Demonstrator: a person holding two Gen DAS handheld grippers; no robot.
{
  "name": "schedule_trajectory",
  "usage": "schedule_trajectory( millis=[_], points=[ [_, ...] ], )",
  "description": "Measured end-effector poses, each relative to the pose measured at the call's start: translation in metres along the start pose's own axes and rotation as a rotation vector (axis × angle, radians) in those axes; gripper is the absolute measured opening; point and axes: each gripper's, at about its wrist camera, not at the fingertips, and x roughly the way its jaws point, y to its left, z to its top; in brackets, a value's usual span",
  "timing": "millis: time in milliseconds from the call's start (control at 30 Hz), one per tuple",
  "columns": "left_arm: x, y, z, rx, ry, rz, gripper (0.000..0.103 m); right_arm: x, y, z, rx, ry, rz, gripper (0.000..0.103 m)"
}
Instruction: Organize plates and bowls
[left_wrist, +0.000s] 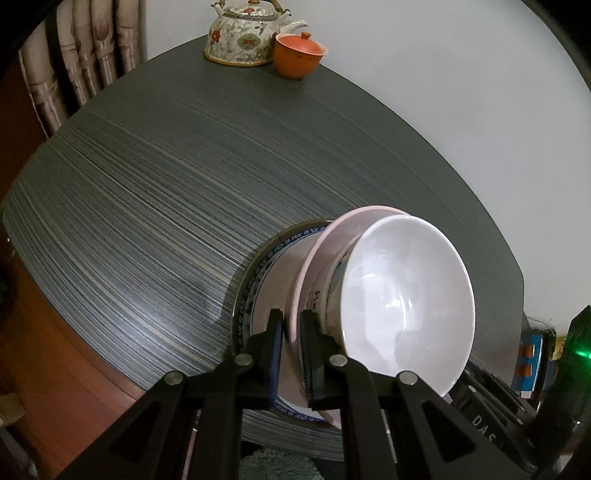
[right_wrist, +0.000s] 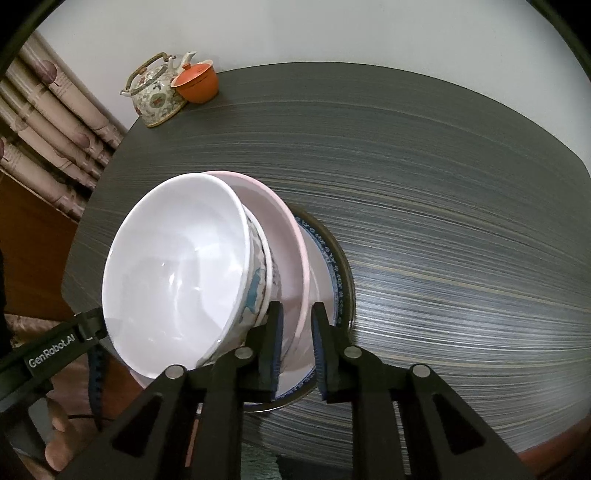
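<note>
Between both claws stands the pink plate (left_wrist: 325, 236), left gripper (left_wrist: 291, 354) clamping its rim, right gripper (right_wrist: 297, 350) seemingly just loosened around it.

"GenRobot.AI" is printed on the left gripper (right_wrist: 55, 356); "DAS" on the right gripper (left_wrist: 484, 430).

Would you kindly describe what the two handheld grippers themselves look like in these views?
Both the left gripper and right gripper are matte black, with angular linkage arms, round silver pivot pins and blue ribbed pads inside the fingers. White "GenRobot.AI" lettering marks the left one's body in the right wrist view.
</note>
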Motion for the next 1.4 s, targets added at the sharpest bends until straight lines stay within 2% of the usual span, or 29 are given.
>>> schedule_trajectory(
  millis=[267, 333, 467, 567, 700, 800, 900, 1033, 1267, 1400],
  points=[
    [-0.011, -0.001, -0.005, 0.01, -0.027, 0.007, 0.012, -0.005, -0.007, -0.002, 0.01, -0.013, -0.01, 0.038],
    [-0.016, -0.002, -0.007, 0.022, -0.041, 0.013, 0.015, -0.007, -0.01, -0.004, 0.011, -0.016, -0.006, 0.041],
    [-0.028, 0.0, -0.011, 0.032, -0.064, 0.022, 0.023, -0.014, -0.017, -0.007, 0.018, -0.032, 0.009, 0.056],
    [-0.037, 0.001, -0.014, 0.047, -0.085, 0.036, 0.026, -0.024, -0.021, -0.012, 0.009, -0.052, 0.011, 0.06],
    [-0.056, -0.01, -0.027, 0.148, -0.156, 0.078, 0.048, -0.037, -0.024, -0.021, -0.015, -0.085, 0.019, 0.07],
    [-0.067, -0.025, -0.041, 0.231, -0.198, 0.111, 0.052, -0.045, -0.022, -0.031, -0.043, -0.103, 0.033, 0.075],
    [-0.074, -0.037, -0.054, 0.271, -0.21, 0.118, 0.058, -0.051, -0.018, -0.042, -0.083, -0.119, 0.043, 0.079],
    [-0.081, -0.047, -0.069, 0.288, -0.244, 0.113, 0.06, -0.056, -0.009, -0.057, -0.144, -0.15, 0.047, 0.083],
    [-0.082, -0.062, -0.082, 0.301, -0.271, 0.144, 0.063, -0.063, -0.001, -0.078, -0.194, -0.183, 0.059, 0.1],
    [-0.078, -0.069, -0.087, 0.319, -0.267, 0.154, 0.063, -0.068, -0.002, -0.085, -0.197, -0.195, 0.062, 0.101]
  ],
)
